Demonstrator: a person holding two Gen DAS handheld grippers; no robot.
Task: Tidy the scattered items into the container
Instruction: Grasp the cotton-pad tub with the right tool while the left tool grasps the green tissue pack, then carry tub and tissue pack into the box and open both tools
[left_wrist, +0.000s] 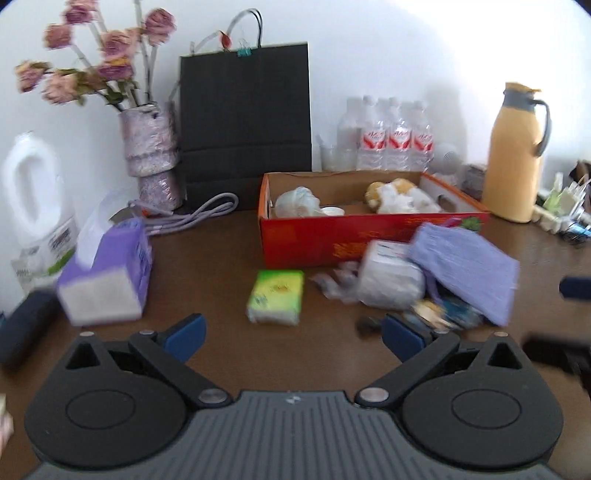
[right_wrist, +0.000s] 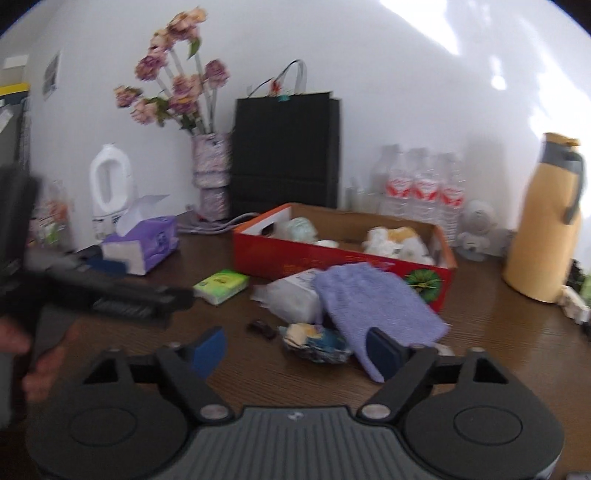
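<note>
Though motion blur softens both views, the red cardboard box on the brown wooden bench is plainly the container, and it serves as the landmark; it already holds a few pale crumpled items, too smeared to count.

Against the box's front wall lies the largest loose thing, one lilac knitted cloth. It looks soft, light and floppy, so a pinch on its raised near edge should lift it, though it will likely drape and drag. Tucked under the cloth, also touching the box front, is one white plastic-wrapped soft pack; it seems squashy and slippery, best squeezed across its middle. In front of the box, towards its left end, sits one green pocket tissue packet, light and yielding, easy to grip across its short sides. Just beside the cloth's near corner is one crumpled blue-and-yellow wrapper, flimsy and likely crackly. Smallest is one dark little object near the wrapper, too blurred to identify.

Both tools hover before the box: the left gripper and the right gripper each have their fingers spread wide, holding nothing.
</note>
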